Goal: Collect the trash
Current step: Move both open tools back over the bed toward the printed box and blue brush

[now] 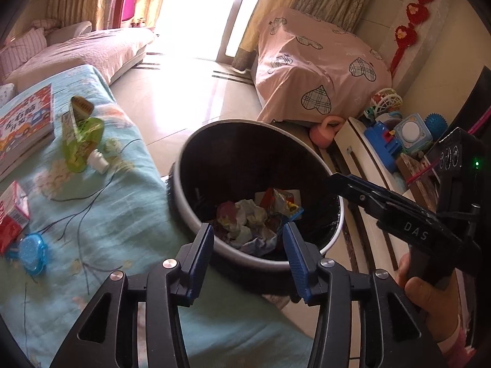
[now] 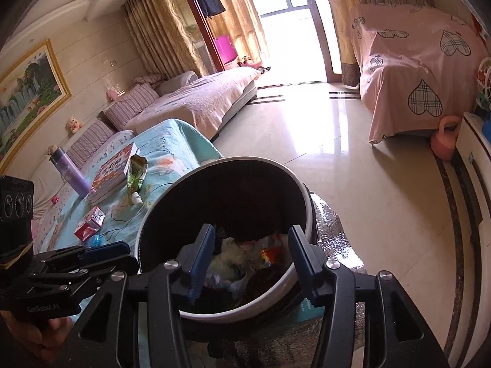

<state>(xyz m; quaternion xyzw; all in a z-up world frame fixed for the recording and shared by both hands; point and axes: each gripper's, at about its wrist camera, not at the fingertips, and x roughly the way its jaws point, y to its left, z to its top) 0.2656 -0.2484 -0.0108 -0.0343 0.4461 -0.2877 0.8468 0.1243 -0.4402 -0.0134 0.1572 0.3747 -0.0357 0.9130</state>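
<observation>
A round black trash bin (image 1: 184,156) with a white rim stands beside the table and holds crumpled wrappers (image 1: 254,217). My left gripper (image 1: 248,251) is open and empty above the bin's near rim. My right gripper (image 2: 250,257) is open and empty over the bin (image 2: 303,196); it shows at the right in the left wrist view (image 1: 337,181). On the light blue tablecloth (image 1: 92,214) lie a green pouch (image 1: 81,141) with a white cap, a red and white carton (image 1: 12,211) and a blue round piece (image 1: 32,254).
A book (image 1: 26,122) lies on the table's far side, with a purple bottle (image 2: 69,174) beside it. Sofas stand at the left. A pink-covered piece (image 1: 310,67) and a shelf of toys (image 1: 399,135) stand at the right. Shiny tile floor lies beyond the bin.
</observation>
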